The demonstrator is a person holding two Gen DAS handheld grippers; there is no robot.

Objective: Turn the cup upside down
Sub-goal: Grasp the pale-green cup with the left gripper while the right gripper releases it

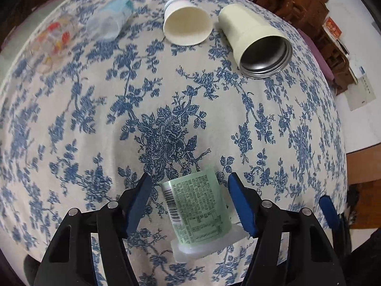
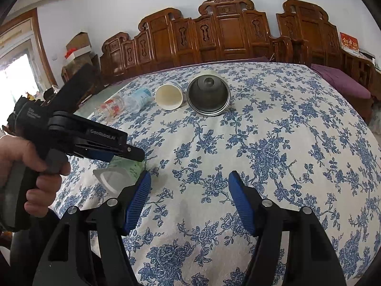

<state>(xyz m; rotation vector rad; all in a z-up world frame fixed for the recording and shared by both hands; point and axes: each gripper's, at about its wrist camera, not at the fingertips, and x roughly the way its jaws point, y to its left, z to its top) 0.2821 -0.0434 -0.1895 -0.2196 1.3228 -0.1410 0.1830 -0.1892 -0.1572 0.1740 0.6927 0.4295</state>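
A small plastic cup with a green printed label (image 1: 197, 212) lies on its side on the blue floral tablecloth, its square clear rim toward the camera. My left gripper (image 1: 190, 202) is open with the cup between its blue pads, which stand apart from it. In the right wrist view the same cup (image 2: 119, 174) lies under the left gripper's body (image 2: 95, 143). My right gripper (image 2: 189, 202) is open and empty over bare cloth, to the right of the cup.
Several other cups lie on their sides at the far edge: a cream steel tumbler (image 1: 257, 43), a white paper cup (image 1: 187, 25), a clear blue-tinted cup (image 1: 107, 21) and a glass with red print (image 1: 51, 40). Carved wooden chairs (image 2: 228, 33) stand behind the table.
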